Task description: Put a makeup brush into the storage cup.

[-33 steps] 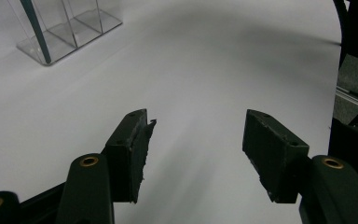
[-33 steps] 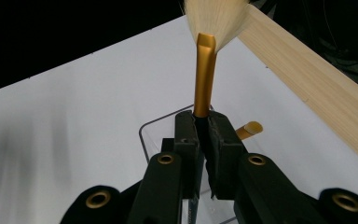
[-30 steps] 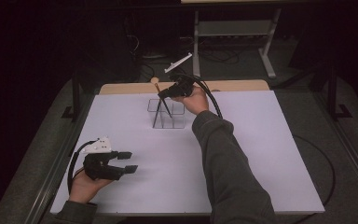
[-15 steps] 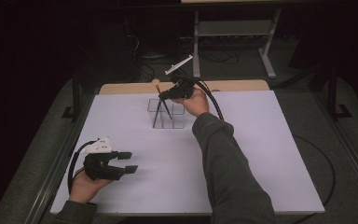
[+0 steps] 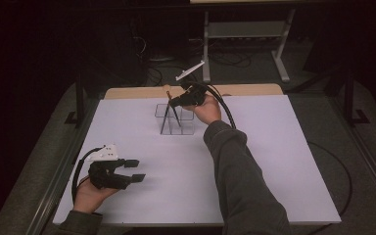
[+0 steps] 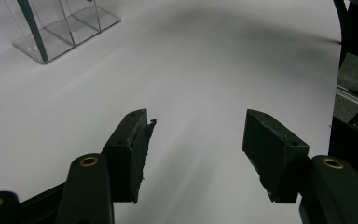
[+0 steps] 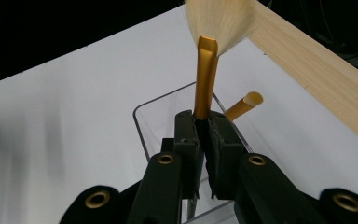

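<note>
My right gripper [image 5: 173,103] [image 7: 204,135] is shut on the dark handle of a makeup brush [image 7: 206,79] with a gold ferrule and pale fan bristles. It holds the brush tilted over a clear acrylic organizer [image 5: 188,128] [image 7: 140,122] at the far middle of the table. A second brush [image 7: 243,106] [image 5: 165,122] leans inside the organizer. My left gripper [image 5: 136,170] [image 6: 196,149] rests low at the near left, open, with nothing between its pads. In the left gripper view the organizer [image 6: 74,35] stands far off at the top left with a dark handle [image 6: 30,23] in it.
The white tabletop [image 5: 274,161] spreads wide between and around both hands. A wooden strip [image 5: 127,91] [image 7: 317,70] runs along the far edge just behind the organizer. Dark floor, cables and a metal stand [image 5: 245,29] lie beyond the table.
</note>
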